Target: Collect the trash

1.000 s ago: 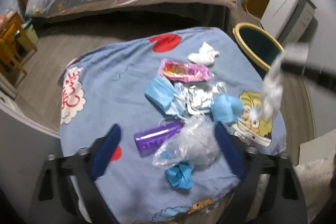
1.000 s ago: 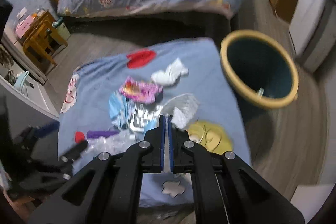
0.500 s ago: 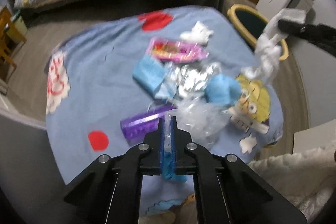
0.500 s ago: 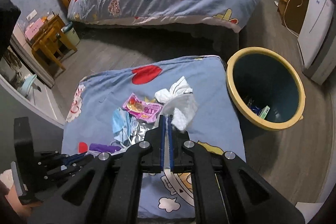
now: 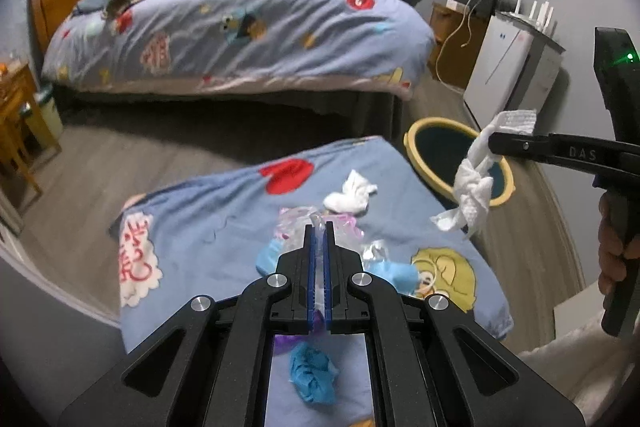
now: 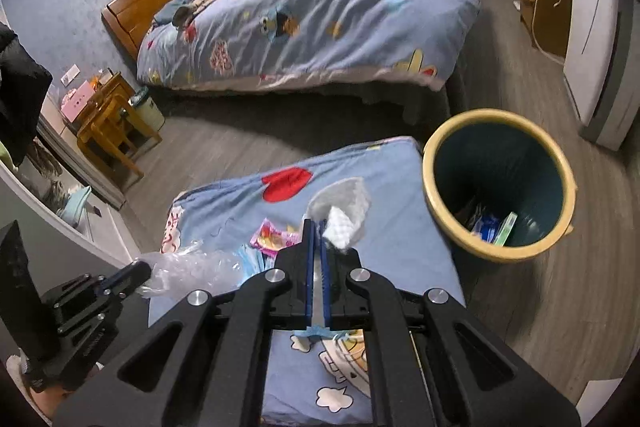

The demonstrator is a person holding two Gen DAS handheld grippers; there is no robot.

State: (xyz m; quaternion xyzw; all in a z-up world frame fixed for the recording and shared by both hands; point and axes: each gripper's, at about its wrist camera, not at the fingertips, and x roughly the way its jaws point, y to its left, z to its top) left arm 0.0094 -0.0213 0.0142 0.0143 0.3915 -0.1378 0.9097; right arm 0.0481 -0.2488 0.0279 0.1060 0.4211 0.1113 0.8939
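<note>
My left gripper (image 5: 319, 227) is shut on a clear plastic bag (image 6: 192, 269) and holds it above the blue cloth-covered table (image 5: 208, 219). My right gripper (image 6: 317, 225) is shut on a white paper towel (image 5: 474, 183), lifted beside the table's right edge near the yellow-rimmed bin (image 6: 498, 183). On the table lie a white tissue (image 5: 352, 193), a pink wrapper (image 6: 272, 239), blue masks (image 5: 394, 275), a crumpled blue glove (image 5: 314, 377) and a purple wrapper (image 5: 290, 341).
The bin (image 5: 432, 151) stands on the floor right of the table and holds some packets. A bed (image 5: 240, 31) lies behind, a white appliance (image 5: 508, 67) at far right, wooden stools (image 6: 112, 123) at left.
My left gripper closed on the clear plastic bag and lifted it off the table. My right gripper rose with the paper towel and moved right towards the bin.
</note>
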